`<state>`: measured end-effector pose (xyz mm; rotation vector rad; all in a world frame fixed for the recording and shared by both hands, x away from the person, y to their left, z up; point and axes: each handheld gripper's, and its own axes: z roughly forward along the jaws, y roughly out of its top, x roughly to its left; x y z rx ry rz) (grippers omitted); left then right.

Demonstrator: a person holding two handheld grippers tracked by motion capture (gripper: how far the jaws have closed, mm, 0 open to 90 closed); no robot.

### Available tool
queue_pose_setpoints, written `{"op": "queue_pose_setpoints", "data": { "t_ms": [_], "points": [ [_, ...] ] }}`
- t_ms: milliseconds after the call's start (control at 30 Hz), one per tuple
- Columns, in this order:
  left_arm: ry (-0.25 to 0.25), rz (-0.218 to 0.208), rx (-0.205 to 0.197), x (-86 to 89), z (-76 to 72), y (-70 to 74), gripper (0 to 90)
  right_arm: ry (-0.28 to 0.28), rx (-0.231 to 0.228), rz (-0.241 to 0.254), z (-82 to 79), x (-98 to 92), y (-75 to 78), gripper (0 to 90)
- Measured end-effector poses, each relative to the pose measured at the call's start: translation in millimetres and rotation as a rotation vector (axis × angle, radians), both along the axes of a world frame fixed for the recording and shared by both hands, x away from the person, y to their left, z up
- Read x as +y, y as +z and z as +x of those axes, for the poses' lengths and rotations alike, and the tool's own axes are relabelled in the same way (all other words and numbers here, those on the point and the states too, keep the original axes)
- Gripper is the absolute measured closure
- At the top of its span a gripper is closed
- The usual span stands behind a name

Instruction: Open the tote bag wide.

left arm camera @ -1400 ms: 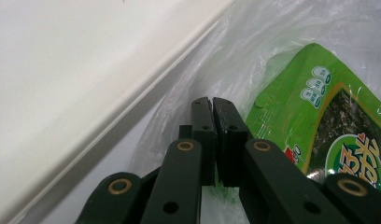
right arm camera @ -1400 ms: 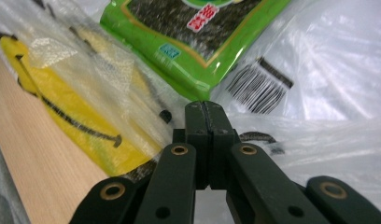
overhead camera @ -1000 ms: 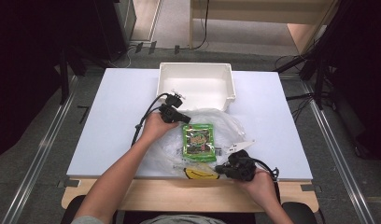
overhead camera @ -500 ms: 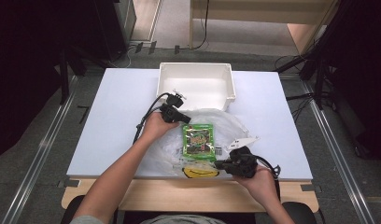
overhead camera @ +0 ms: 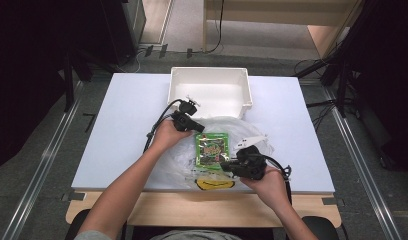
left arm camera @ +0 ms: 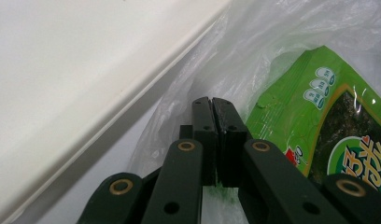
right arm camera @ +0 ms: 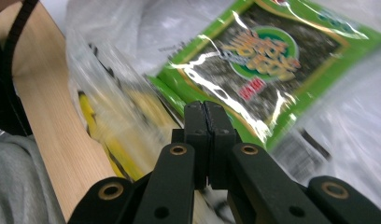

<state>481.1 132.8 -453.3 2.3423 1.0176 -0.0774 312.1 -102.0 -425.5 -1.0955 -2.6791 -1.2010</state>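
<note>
On the table [overhead camera: 117, 125], a clear plastic bag [overhead camera: 252, 131] lies just near of the white bin [overhead camera: 210, 89], with a green snack packet [overhead camera: 211, 149] inside it. The left gripper [overhead camera: 198, 128] pinches the bag's far edge, fingers pressed together on the film. The right gripper [overhead camera: 225, 165] pinches the bag's near edge beside the packet, fingers likewise closed on plastic.
</note>
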Motion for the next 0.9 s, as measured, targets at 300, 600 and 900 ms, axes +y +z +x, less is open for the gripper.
{"op": "queue_pose_setpoints", "data": {
  "t_ms": [300, 600, 900],
  "points": [
    [0.000, -0.003, 0.001, 0.0, 0.3, -0.2, 89.6, 0.065, -0.004, 0.005, 10.3, 32.3, 3.9, 90.0],
    [0.002, -0.012, 0.008, 0.9, 0.7, -0.7, 89.6, 0.126, 0.006, 0.011, 8.8, 56.1, -1.0, 90.0],
    [0.005, -0.014, -0.006, -0.4, 0.0, -1.1, 89.6, 0.156, 0.062, -0.005, 1.6, 63.2, -31.8, 90.0]
  ]
}}
